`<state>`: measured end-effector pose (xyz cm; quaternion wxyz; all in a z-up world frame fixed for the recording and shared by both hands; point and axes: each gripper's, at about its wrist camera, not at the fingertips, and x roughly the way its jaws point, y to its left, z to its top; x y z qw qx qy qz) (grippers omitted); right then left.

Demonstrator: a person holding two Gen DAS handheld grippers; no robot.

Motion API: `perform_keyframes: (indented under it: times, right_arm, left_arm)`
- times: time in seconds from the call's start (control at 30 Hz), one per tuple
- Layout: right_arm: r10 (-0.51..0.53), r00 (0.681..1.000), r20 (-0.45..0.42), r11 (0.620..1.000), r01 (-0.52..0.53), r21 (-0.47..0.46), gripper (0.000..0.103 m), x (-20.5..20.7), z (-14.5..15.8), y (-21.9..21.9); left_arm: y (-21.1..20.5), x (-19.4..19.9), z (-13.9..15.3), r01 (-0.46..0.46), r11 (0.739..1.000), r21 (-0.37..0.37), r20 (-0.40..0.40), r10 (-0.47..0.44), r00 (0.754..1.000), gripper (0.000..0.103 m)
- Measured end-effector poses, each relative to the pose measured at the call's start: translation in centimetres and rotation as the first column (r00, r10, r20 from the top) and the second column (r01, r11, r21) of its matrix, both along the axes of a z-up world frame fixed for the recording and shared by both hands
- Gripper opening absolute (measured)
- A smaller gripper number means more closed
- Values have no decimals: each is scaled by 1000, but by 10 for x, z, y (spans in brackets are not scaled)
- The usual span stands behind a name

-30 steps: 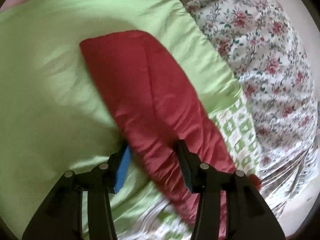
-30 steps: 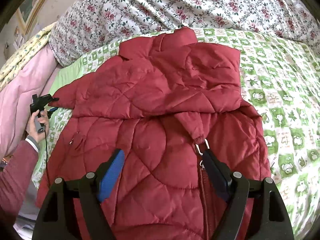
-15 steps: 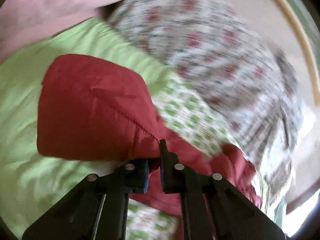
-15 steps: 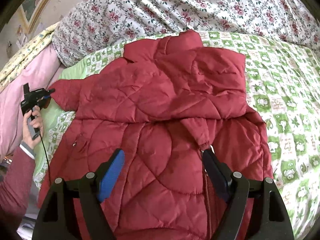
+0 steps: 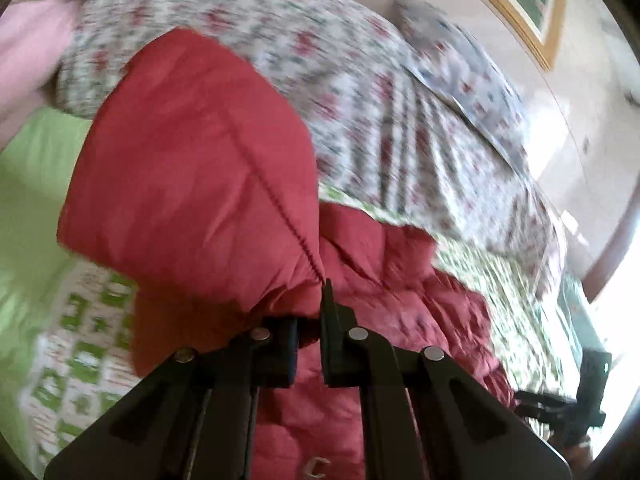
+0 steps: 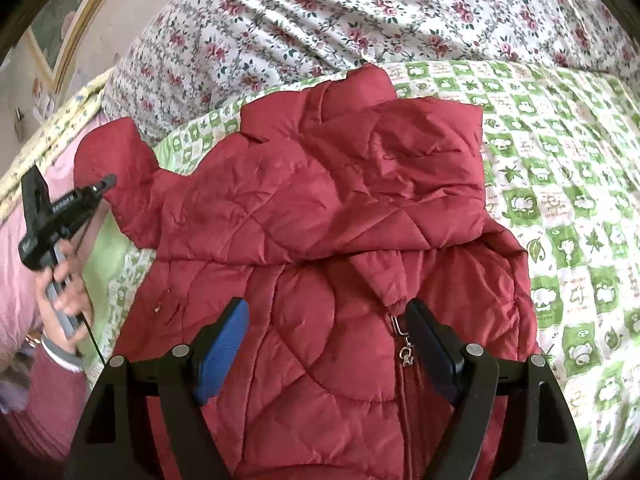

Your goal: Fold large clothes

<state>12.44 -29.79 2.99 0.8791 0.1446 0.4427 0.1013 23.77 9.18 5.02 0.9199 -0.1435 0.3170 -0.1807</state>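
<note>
A red quilted jacket (image 6: 320,200) lies front up on the bed, its zipper pull (image 6: 406,354) near the bottom centre. One sleeve is folded across the chest, and its cuff (image 6: 394,300) lies just beside my right gripper's right finger. My right gripper (image 6: 326,306) hovers open over the jacket's front and holds nothing. My left gripper (image 5: 308,320) is shut on the end of the other sleeve (image 5: 192,168), which hangs lifted off the bed. In the right wrist view the left gripper (image 6: 108,180) holds that sleeve (image 6: 116,156) up at the jacket's left side.
A green-and-white patterned sheet (image 6: 560,160) covers the bed. A floral quilt (image 6: 360,20) is piled behind the jacket and a pink blanket (image 6: 12,280) lies at the left. A person's hand (image 6: 64,292) grips the left tool. A framed picture (image 5: 520,12) hangs on the wall.
My left gripper shut on the sleeve end, then lifted it off the green sheet and swung it toward the jacket's body while rolling. The right gripper stayed put.
</note>
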Motion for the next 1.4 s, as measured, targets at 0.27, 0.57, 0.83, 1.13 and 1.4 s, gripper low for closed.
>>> perform_keyframes:
  times: [0.27, 0.57, 0.83, 1.13, 1.4]
  right_arm:
    - [-34, 999, 10, 998, 33, 45, 82, 11, 0, -17]
    - [-102, 995, 8, 988, 100, 121, 82, 21, -1, -44]
    - [-146, 989, 2, 967, 143, 212, 82, 28, -5, -66]
    - [-158, 986, -60, 894, 169, 414, 83, 74, -21, -78]
    - [-116, 988, -105, 897, 150, 415, 13, 110, -35, -58]
  left_arm:
    - [-86, -9, -14, 157, 987, 35, -37, -155, 987, 6]
    - [-152, -16, -35, 245, 967, 62, -75, -240, 968, 6]
    - [-195, -12, -66, 305, 949, 83, -137, -292, 946, 6]
    - [-206, -11, -94, 320, 944, 86, -205, -297, 933, 6]
    - [-201, -10, -93, 334, 941, 53, -247, -312, 917, 19]
